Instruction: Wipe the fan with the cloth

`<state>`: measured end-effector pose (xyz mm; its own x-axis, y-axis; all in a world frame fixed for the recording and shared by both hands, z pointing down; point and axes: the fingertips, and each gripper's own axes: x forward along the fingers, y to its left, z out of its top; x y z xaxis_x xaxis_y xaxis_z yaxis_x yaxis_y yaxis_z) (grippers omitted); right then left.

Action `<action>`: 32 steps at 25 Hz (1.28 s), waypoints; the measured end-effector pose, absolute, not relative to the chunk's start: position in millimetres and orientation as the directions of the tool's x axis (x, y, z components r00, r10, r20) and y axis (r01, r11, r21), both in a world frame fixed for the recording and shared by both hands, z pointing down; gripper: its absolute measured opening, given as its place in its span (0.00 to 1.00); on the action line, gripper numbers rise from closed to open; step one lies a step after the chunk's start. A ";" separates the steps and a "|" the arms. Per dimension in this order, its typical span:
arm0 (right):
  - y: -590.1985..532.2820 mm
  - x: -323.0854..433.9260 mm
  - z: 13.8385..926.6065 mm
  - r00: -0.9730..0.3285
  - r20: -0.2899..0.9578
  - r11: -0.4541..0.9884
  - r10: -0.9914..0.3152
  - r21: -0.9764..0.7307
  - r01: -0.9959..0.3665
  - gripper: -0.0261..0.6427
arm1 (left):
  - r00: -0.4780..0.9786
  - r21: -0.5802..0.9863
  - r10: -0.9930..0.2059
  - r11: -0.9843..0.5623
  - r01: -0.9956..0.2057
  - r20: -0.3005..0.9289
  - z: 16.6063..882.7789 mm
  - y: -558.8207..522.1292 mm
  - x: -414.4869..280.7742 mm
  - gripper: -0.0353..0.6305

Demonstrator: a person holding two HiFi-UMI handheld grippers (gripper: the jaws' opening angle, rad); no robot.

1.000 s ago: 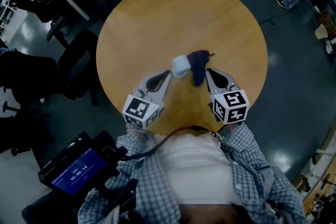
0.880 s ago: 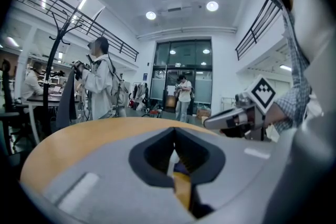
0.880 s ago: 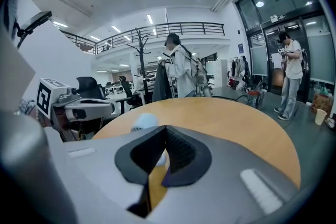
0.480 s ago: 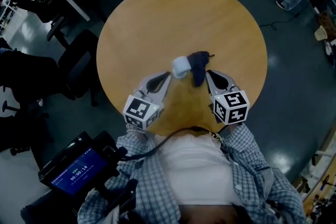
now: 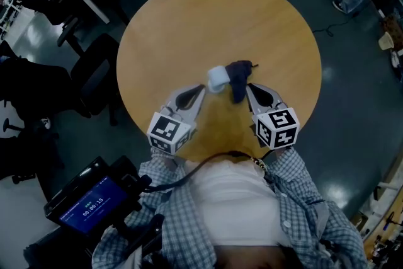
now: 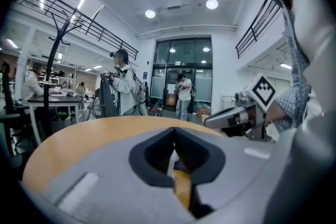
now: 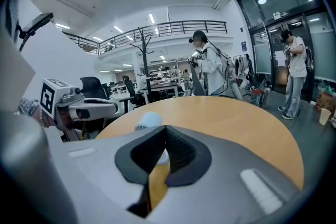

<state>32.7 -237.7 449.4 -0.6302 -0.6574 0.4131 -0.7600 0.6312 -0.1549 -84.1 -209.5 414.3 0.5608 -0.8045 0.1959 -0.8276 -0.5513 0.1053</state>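
From the head view, a round wooden table (image 5: 164,28) fills the middle. A small white fan (image 5: 217,78) lies near the middle of it. A dark blue cloth (image 5: 238,77) lies at the fan's 3 o'clock and touches it. The left gripper (image 5: 203,89) points at the fan from its 7 o'clock, with its tip just beside the fan. The right gripper (image 5: 248,85) comes in from the cloth's 5 o'clock, with its tip right at the cloth's edge. In the left gripper view, the two jaws are pressed together with nothing between them. A tiny dark blue bit shows just past them. It may be the cloth, but it is too small to be sure. The right gripper sits at 3 o'clock. In the right gripper view, the jaws are also pressed together and hold nothing. The white fan peeks out just above them at 11 o'clock, and the left gripper sits at 9 o'clock.
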 end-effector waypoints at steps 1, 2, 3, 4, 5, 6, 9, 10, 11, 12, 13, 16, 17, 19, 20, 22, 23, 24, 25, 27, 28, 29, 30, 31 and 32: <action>-237.8 32.6 449.3 -0.631 0.414 0.633 -0.656 -0.155 -0.759 0.04 | 0.560 0.105 -0.805 -0.550 -0.828 0.197 414.1 -209.8 -84.1 0.05; -238.1 32.5 449.0 -0.632 0.413 0.634 -0.656 -0.153 -0.758 0.04 | 0.559 0.106 -0.805 -0.549 -0.829 0.199 414.6 -209.9 -84.2 0.05; -238.7 32.5 448.4 -0.631 0.412 0.634 -0.657 -0.150 -0.759 0.04 | 0.559 0.107 -0.805 -0.549 -0.829 0.200 415.4 -210.0 -84.4 0.06; -239.3 32.5 447.7 -0.630 0.410 0.633 -0.660 -0.148 -0.760 0.04 | 0.559 0.107 -0.805 -0.549 -0.829 0.201 416.1 -210.2 -84.7 0.06; -240.0 32.4 447.3 -0.629 0.409 0.633 -0.661 -0.146 -0.760 0.04 | 0.558 0.108 -0.805 -0.548 -0.830 0.202 416.4 -210.5 -85.3 0.06; -240.4 32.4 447.3 -0.628 0.410 0.632 -0.662 -0.145 -0.761 0.04 | 0.556 0.108 -0.806 -0.546 -0.831 0.202 416.5 -210.6 -85.9 0.06; -240.2 32.4 449.1 -0.630 0.414 0.635 -0.657 -0.147 -0.759 0.04 | 0.549 0.110 -0.811 -0.538 -0.836 0.201 417.2 -209.9 -87.5 0.05; -240.4 31.8 449.7 -0.631 0.415 0.636 -0.655 -0.147 -0.757 0.04 | 0.544 0.109 -0.815 -0.533 -0.839 0.202 417.1 -210.2 -88.7 0.05; -240.7 31.1 449.9 -0.633 0.414 0.638 -0.654 -0.148 -0.756 0.04 | 0.540 0.109 -0.817 -0.529 -0.842 0.204 417.3 -210.6 -89.9 0.05; -241.0 30.3 449.9 -0.634 0.414 0.639 -0.653 -0.149 -0.755 0.04 | 0.539 0.110 -0.817 -0.528 -0.842 0.206 417.7 -210.9 -90.5 0.06; -241.3 29.6 449.9 -0.635 0.413 0.640 -0.652 -0.149 -0.754 0.04 | 0.539 0.110 -0.817 -0.528 -0.842 0.207 418.1 -211.0 -90.7 0.06; -241.3 28.0 450.8 -0.638 0.417 0.645 -0.647 -0.147 -0.750 0.04 | 0.539 0.110 -0.817 -0.528 -0.842 0.206 417.8 -211.8 -90.3 0.06; -241.1 27.4 451.3 -0.639 0.419 0.647 -0.645 -0.146 -0.748 0.04 | 0.539 0.109 -0.817 -0.529 -0.842 0.205 417.8 -212.0 -90.1 0.06; -240.8 27.1 451.8 -0.641 0.421 0.650 -0.641 -0.146 -0.746 0.04 | 0.540 0.110 -0.816 -0.529 -0.841 0.207 418.4 -212.1 -89.5 0.06; -240.9 27.3 451.7 -0.641 0.422 0.650 -0.641 -0.146 -0.746 0.04 | 0.540 0.111 -0.815 -0.529 -0.842 0.210 419.0 -212.1 -89.3 0.06; -241.2 27.3 451.3 -0.642 0.424 0.651 -0.639 -0.145 -0.745 0.04 | 0.539 0.113 -0.815 -0.527 -0.842 0.215 420.4 -211.5 -89.5 0.05; -241.1 26.6 451.2 -0.643 0.425 0.653 -0.637 -0.145 -0.743 0.04 | 0.538 0.113 -0.815 -0.526 -0.843 0.215 420.9 -210.9 -90.1 0.06; -240.6 25.6 451.2 -0.646 0.426 0.656 -0.634 -0.146 -0.740 0.04 | 0.535 0.113 -0.817 -0.523 -0.845 0.214 420.9 -210.3 -90.8 0.06; -240.0 25.0 451.1 -0.647 0.428 0.658 -0.631 -0.147 -0.738 0.04 | 0.531 0.112 -0.820 -0.519 -0.847 0.213 420.4 -210.0 -91.3 0.05; -238.9 26.3 449.4 -0.645 0.429 0.656 -0.632 -0.147 -0.740 0.04 | 0.531 0.112 -0.820 -0.520 -0.847 0.213 419.9 -210.7 -89.3 0.05; -238.9 28.0 447.7 -0.641 0.427 0.651 -0.638 -0.146 -0.745 0.04 | 0.538 0.112 -0.816 -0.526 -0.843 0.212 420.2 -211.8 -87.1 0.06; -239.2 29.5 446.1 -0.637 0.424 0.646 -0.644 -0.145 -0.750 0.04 | 0.545 0.112 -0.811 -0.534 -0.838 0.212 421.1 -213.1 -85.0 0.06; -239.8 30.3 445.1 -0.633 0.421 0.642 -0.649 -0.144 -0.753 0.04 | 0.551 0.112 -0.806 -0.541 -0.834 0.216 422.8 -214.1 -83.6 0.06; -240.2 30.2 444.8 -0.632 0.420 0.640 -0.651 -0.143 -0.755 0.04 | 0.556 0.113 -0.801 -0.545 -0.830 0.221 425.2 -214.1 -82.9 0.05; -240.2 29.6 445.5 -0.632 0.421 0.640 -0.651 -0.144 -0.755 0.04 | 0.560 0.116 -0.798 -0.548 -0.828 0.225 427.1 -213.3 -82.7 0.06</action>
<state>29.6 -240.2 445.5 -0.6321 -0.6505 0.4210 -0.7546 0.6404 -0.1435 -82.7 -213.3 427.1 0.5596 -0.7977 0.2247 -0.8282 -0.5483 0.1162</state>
